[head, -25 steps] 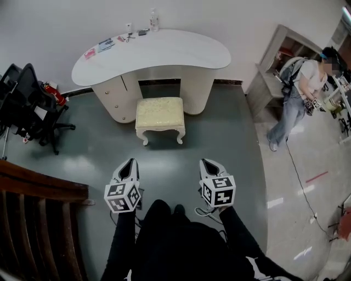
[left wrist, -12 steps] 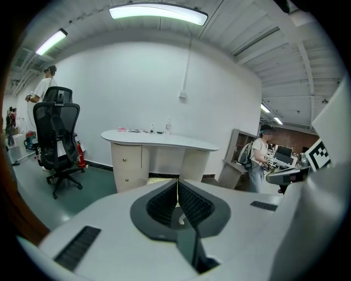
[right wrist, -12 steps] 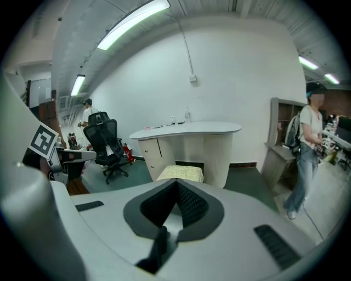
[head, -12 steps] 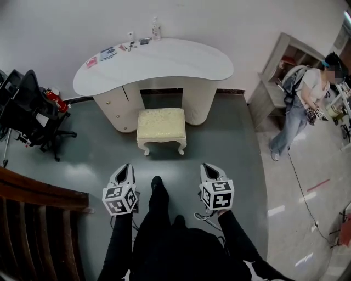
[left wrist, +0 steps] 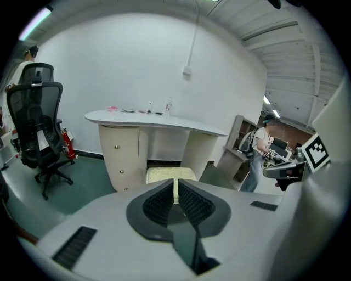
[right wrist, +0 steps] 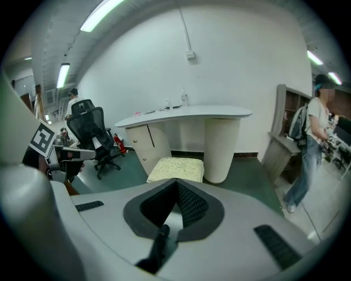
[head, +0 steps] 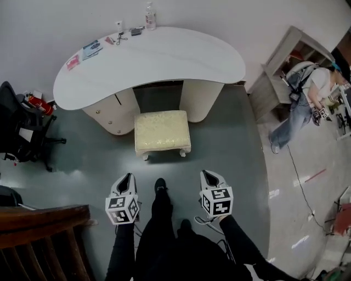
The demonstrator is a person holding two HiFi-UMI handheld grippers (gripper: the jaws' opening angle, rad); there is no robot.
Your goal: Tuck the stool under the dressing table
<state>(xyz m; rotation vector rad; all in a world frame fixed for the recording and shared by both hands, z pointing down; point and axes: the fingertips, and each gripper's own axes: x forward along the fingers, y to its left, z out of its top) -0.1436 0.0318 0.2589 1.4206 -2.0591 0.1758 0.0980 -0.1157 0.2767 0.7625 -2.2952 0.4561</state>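
Stool [head: 162,130] stood just outside the desk [head: 164,55], in front of its opening, not tucked under. Left tongs [head: 128,178] and right tongs [head: 208,175] pinched closed, empty, well short of it. Whole push left to do.

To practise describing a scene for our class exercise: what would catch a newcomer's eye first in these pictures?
A white kidney-shaped dressing table stands against the far wall, with a cream cushioned stool on the green floor before its knee gap. Nearest the camera, the left claw and right claw point towards the stool, both shut and empty.
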